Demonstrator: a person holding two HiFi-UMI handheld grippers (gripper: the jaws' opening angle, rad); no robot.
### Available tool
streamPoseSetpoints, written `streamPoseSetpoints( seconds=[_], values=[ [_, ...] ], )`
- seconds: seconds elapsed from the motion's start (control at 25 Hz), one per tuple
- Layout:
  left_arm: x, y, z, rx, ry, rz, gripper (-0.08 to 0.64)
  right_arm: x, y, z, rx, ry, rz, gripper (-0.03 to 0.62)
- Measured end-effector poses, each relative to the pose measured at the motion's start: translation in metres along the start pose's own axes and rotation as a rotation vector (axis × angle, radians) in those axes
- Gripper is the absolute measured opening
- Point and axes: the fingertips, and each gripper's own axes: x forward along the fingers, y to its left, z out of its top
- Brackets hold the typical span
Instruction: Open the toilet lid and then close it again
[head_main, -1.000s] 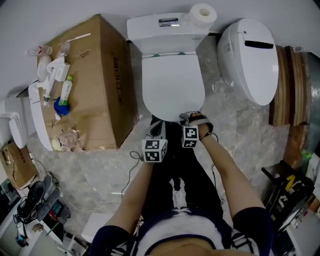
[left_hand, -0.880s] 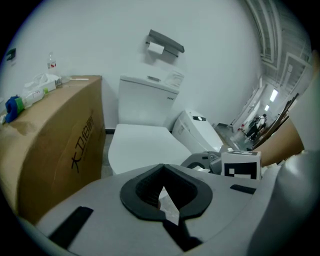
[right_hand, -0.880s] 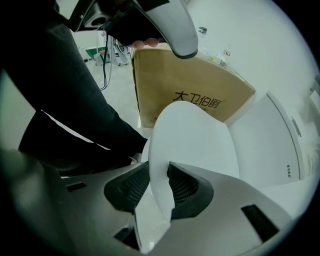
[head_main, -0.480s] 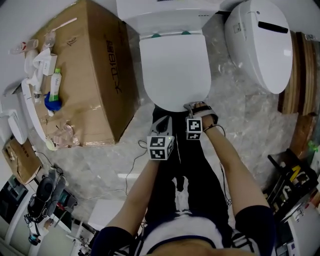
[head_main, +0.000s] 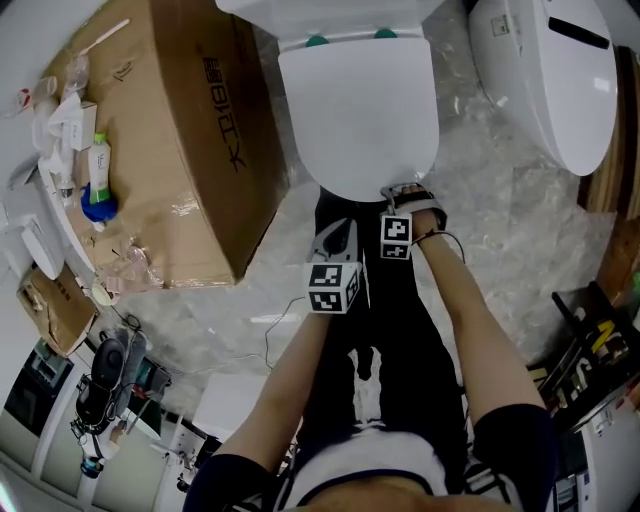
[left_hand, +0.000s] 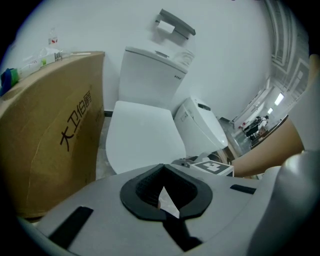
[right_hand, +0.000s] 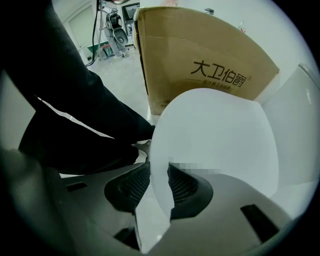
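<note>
The white toilet lid (head_main: 358, 110) lies down flat on the bowl, at top centre in the head view. My right gripper (head_main: 393, 192) points steeply down at the lid's front rim. In the right gripper view that rim (right_hand: 159, 165) stands between the wide-apart pads of the right gripper (right_hand: 159, 186), and I see no squeeze on it. My left gripper (head_main: 335, 232) hangs just before the bowl, left of the right one and apart from the lid. The left gripper (left_hand: 162, 192) is shut on nothing, with the lid (left_hand: 142, 132) ahead of it.
A tall cardboard box (head_main: 190, 150) stands close on the toilet's left, with bottles and tubes (head_main: 93, 180) on top. A second white toilet body (head_main: 555, 80) lies on the floor at the right. The cistern (left_hand: 150, 75) stands behind the lid. The person's dark trouser legs (head_main: 390, 330) are right before the bowl.
Both grippers have sunk toward the front of the bowl. The right one has come down over the lid's front rim. The toilet now looks larger and higher in the head view.
</note>
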Motion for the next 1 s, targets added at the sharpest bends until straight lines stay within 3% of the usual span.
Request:
streamPoseSetpoints(
  seconds=[0.24,0.28,0.36,0.48,0.6,0.76,0.88,1.0],
  values=[
    [0.015,0.004,0.011,0.019,0.013,0.002,0.006,0.011,-0.02,-0.013,0.181,0.01,0.014,0.092],
    [0.015,0.003,0.015,0.027,0.017,0.002,0.006,0.007,-0.025,-0.017,0.211,0.017,0.0,0.035],
    [0.014,-0.001,0.024,0.045,0.017,0.001,0.006,-0.007,-0.033,-0.024,0.312,-0.002,0.005,0.032],
    [0.004,-0.011,0.046,0.073,-0.006,-0.005,0.006,-0.052,-0.047,-0.015,0.565,-0.141,0.024,0.025],
    [-0.011,-0.022,0.069,0.104,-0.042,-0.02,0.006,-0.114,-0.065,0.008,0.801,-0.351,0.01,0.017],
    [-0.044,-0.036,0.085,0.131,-0.073,-0.034,0.006,-0.199,-0.085,0.034,1.045,-0.574,-0.068,0.012],
    [-0.07,-0.048,0.092,0.135,-0.084,-0.054,0.006,-0.257,-0.094,0.045,1.166,-0.674,-0.141,0.011],
    [-0.086,-0.058,0.103,0.172,-0.091,-0.075,0.006,-0.296,-0.093,0.059,1.19,-0.751,-0.128,0.009]
  ],
)
